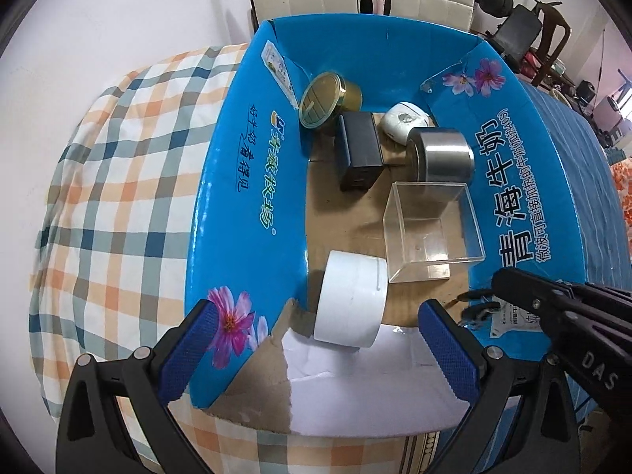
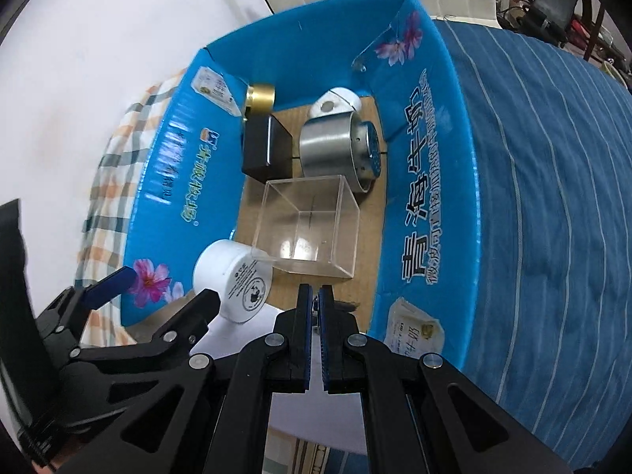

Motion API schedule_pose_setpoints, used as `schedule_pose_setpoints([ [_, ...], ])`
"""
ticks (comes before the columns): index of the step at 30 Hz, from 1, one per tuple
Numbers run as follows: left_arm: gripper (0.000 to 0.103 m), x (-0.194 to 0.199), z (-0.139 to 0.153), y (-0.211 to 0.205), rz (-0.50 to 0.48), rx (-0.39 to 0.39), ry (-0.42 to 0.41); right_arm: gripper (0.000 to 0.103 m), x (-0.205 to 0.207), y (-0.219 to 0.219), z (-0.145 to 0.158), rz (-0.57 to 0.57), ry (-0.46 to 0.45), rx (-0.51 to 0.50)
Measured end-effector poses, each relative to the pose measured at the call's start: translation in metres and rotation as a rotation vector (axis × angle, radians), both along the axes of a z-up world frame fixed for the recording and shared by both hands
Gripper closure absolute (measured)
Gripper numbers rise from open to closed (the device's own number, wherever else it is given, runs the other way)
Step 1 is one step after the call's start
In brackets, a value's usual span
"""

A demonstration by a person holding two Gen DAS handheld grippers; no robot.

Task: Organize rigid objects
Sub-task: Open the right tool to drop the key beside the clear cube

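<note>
1. The checked cloth covers the table at far left, and the blue cardboard box sits on it with its flaps folded outward.
2. The left gripper hangs over the near end of the box with its blue pads spread wide, holding nothing.
3. Between those pads lies the white jar on its side, just inside the near edge. It looks like light, stiff plastic with a smooth curved wall, so it may roll or slip; I would grip it across the flat ends.
4. Further in, the gold tin leans against the left wall, with the black block just beside it.
5. The clear plastic box stands open near the middle. It looks thin-walled, brittle and slick, best taken by one wall at the rim.
6. The steel canister and the white mouse-shaped thing lie at the far right.
7. The right gripper is clenched, pads almost touching; something small and metallic seems pinched there, but I cannot make it out.
</note>
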State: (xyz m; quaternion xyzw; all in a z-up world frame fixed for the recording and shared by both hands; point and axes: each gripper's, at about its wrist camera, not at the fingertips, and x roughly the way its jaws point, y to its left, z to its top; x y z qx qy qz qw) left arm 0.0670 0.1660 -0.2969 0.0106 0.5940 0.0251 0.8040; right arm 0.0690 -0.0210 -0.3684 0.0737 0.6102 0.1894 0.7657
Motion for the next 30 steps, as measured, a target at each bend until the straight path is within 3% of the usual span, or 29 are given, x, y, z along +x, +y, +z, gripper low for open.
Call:
schedule_pose_setpoints([
  [11,0.0,0.003,-0.001,0.005,0.001,-0.047,0.002,0.1,0.02,0.007,-0.02,-0.03,0.063,-0.039],
  [26,0.0,-0.001,0.008,0.007,0.027,-0.064,-0.005,0.097,0.023,0.012,-0.025,-0.019,0.092,-0.102],
  [30,0.0,-0.001,0.019,0.01,0.042,-0.057,-0.022,0.086,0.019,0.01,-0.019,-0.017,0.099,-0.113],
])
